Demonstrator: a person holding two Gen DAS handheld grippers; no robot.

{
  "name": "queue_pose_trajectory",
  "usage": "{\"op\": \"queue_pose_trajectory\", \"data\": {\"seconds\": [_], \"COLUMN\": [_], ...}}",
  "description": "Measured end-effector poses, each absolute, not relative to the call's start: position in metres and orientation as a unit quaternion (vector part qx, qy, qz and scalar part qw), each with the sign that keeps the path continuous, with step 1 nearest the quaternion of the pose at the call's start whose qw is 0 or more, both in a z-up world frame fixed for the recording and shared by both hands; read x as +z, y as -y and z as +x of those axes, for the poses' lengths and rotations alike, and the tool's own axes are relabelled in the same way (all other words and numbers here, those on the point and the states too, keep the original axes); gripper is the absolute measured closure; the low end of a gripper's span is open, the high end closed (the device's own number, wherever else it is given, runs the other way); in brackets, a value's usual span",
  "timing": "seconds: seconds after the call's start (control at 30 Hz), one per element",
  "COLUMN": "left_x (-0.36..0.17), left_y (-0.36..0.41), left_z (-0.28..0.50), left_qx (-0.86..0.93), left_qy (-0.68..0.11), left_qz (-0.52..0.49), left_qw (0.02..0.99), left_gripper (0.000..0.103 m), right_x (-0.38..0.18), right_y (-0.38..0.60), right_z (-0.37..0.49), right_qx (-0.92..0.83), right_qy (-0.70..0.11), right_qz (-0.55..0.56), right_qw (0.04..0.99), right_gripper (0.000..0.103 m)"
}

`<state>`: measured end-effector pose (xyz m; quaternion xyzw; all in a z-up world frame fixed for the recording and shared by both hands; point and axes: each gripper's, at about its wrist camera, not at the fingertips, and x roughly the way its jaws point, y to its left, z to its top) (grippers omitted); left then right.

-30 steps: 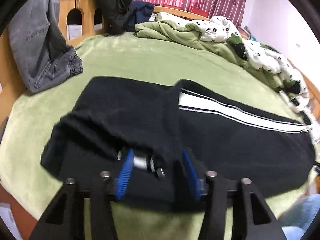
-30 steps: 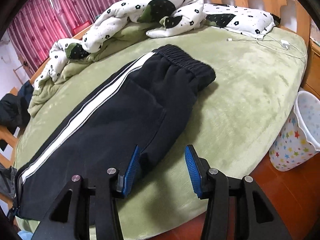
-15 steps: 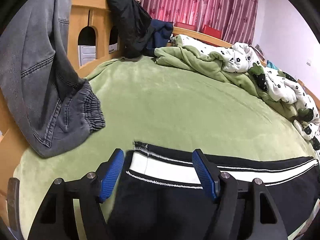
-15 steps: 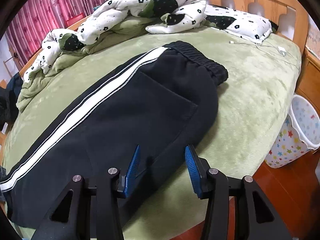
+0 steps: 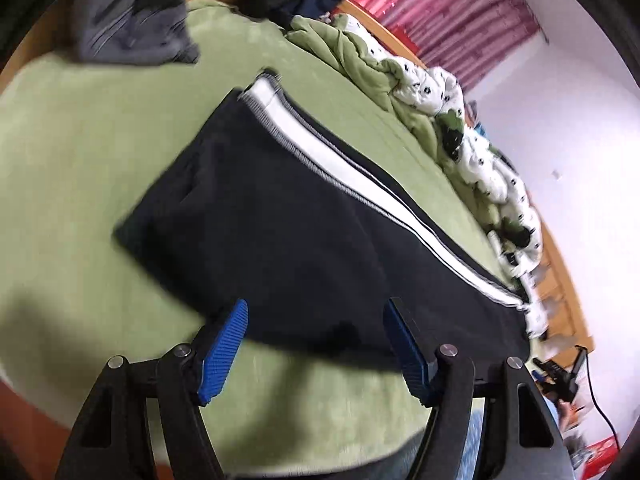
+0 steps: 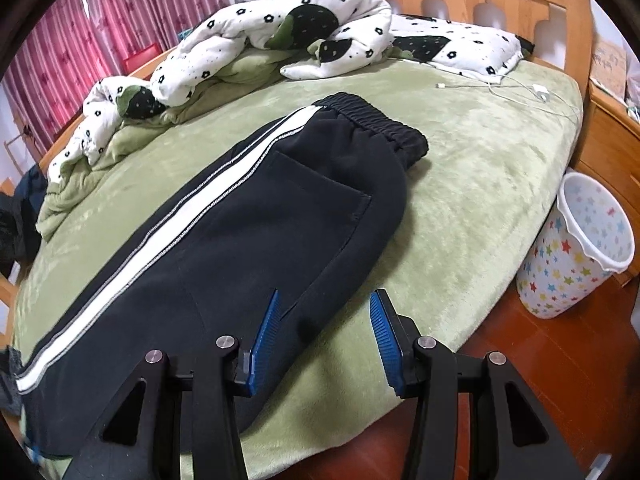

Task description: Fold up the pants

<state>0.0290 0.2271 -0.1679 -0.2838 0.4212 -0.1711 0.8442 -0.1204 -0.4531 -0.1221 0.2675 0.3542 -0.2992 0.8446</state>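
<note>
Lying flat on the bed (image 6: 480, 168) ahead of both sets of jaws, the pants (image 6: 248, 240) look folded lengthwise (1 leg over the other, I judge); crosswise folds remain. Left gripper (image 5: 316, 344) and right gripper (image 6: 324, 336) gape, holding nothing.

Soft indoor light, left-view motion blur

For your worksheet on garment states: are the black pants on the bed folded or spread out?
Folded once lengthwise: the pants lie flat as one leg's width, white stripe along one edge, waistband to cuff unfolded.
</note>
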Motion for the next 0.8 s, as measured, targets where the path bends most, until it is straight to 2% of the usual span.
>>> {"op": "queue_pose_trajectory", "data": {"seconds": [0.17, 0.27, 0.4, 0.43, 0.47, 0.5, 0.6, 0.7, 0.77, 0.8], "left_x": [-0.190, -0.191, -0.193, -0.192, -0.188, -0.183, -0.163, -0.166, -0.182, -0.186], "left_y": [-0.225, -0.217, -0.212, -0.209, -0.207, -0.209, -0.219, -0.213, -0.213, -0.220], "left_z": [0.024, 0.022, 0.035, 0.039, 0.043, 0.045, 0.037, 0.031, 0.028, 0.024], "left_qx": [-0.194, -0.193, -0.173, -0.163, -0.139, -0.116, -0.127, -0.113, -0.095, -0.092], "left_qy": [-0.434, -0.415, -0.386, -0.386, -0.387, -0.384, -0.359, -0.377, -0.403, -0.403], "left_qz": [-0.360, -0.370, -0.402, -0.398, -0.387, -0.369, -0.331, -0.275, -0.266, -0.276], "left_qw": [0.803, 0.808, 0.812, 0.816, 0.825, 0.838, 0.863, 0.877, 0.871, 0.868], "left_gripper": [0.036, 0.031, 0.032, 0.039, 0.080, 0.097, 0.096, 0.094, 0.083, 0.082], "right_x": [-0.116, -0.115, -0.118, -0.121, -0.123, -0.125, -0.126, -0.128, -0.133, -0.136], "right_y": [0.452, 0.448, 0.443, 0.443, 0.443, 0.442, 0.438, 0.438, 0.443, 0.446], "right_z": [-0.124, -0.124, -0.123, -0.122, -0.122, -0.121, -0.121, -0.122, -0.123, -0.124], "right_qx": [-0.292, -0.285, -0.284, -0.281, -0.279, -0.277, -0.276, -0.283, -0.280, -0.279], "right_qy": [-0.341, -0.340, -0.337, -0.339, -0.340, -0.343, -0.346, -0.351, -0.357, -0.359], "right_qz": [0.294, 0.296, 0.300, 0.308, 0.313, 0.317, 0.307, 0.283, 0.282, 0.284], "right_qw": [0.844, 0.846, 0.846, 0.843, 0.842, 0.840, 0.843, 0.846, 0.845, 0.844], "right_gripper": [0.056, 0.056, 0.056, 0.056, 0.056, 0.056, 0.056, 0.056, 0.056, 0.056]}}
